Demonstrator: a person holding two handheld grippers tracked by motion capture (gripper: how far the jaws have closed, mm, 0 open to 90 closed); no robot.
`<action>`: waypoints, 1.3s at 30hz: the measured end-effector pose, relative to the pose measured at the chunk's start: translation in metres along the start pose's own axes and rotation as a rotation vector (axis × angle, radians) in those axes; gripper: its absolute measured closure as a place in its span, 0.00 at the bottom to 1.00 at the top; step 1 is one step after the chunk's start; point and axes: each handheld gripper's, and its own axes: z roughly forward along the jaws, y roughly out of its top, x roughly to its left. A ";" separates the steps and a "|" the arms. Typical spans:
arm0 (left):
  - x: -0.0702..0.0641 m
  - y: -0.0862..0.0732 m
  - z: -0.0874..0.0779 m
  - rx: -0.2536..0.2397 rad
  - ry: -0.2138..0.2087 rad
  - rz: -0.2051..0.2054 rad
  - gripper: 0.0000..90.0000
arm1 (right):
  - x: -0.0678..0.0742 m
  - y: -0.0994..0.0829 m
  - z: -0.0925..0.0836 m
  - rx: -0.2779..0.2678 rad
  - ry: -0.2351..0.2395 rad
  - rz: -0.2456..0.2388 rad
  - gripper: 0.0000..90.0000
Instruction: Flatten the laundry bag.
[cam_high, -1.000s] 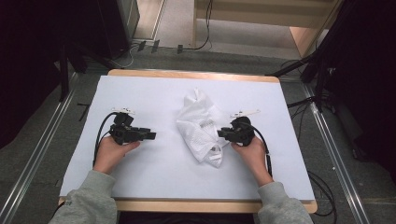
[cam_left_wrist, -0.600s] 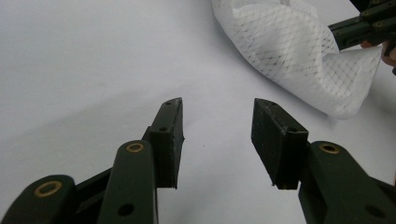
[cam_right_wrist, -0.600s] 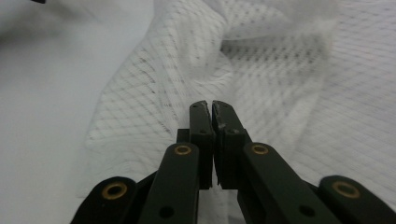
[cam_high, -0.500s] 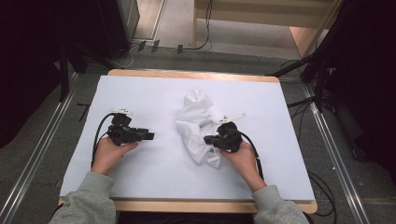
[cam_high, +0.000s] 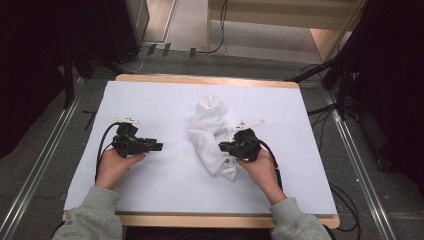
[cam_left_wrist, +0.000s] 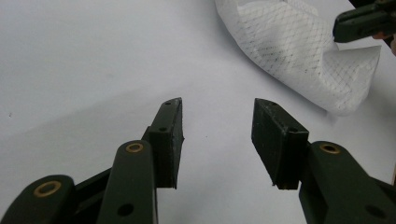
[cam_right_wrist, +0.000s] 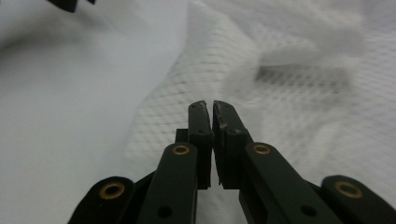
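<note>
One crumpled white mesh fabric item, lying right of centre on the white-covered surface, with a grey printed patch showing through the net. Two claws, one per hand. Right claw sits at the cloth's right edge, over its near half, pointing left; jaws pressed together, tips nearly touching, mesh directly beneath and beyond them. Can't tell if any fabric is pinched between them. Right hand behind it, cable trailing toward the near right. Left claw is well apart from the cloth, on the left half of the surface, pointing right; jaws spread wide, nothing between them, bare white sheet below. Left hand grips it from the near side. Two grey sleeves at the near edge.
</note>
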 end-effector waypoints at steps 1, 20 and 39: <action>0.000 0.000 0.000 -0.001 0.000 -0.002 0.60 | 0.000 0.000 0.000 0.000 0.000 0.000 0.96; 0.002 0.000 0.000 -0.003 -0.001 -0.007 0.60 | -0.039 -0.005 0.031 0.044 -0.081 0.106 0.92; 0.002 0.001 -0.004 -0.013 0.002 -0.007 0.60 | 0.008 0.038 0.010 -0.042 0.078 0.025 1.00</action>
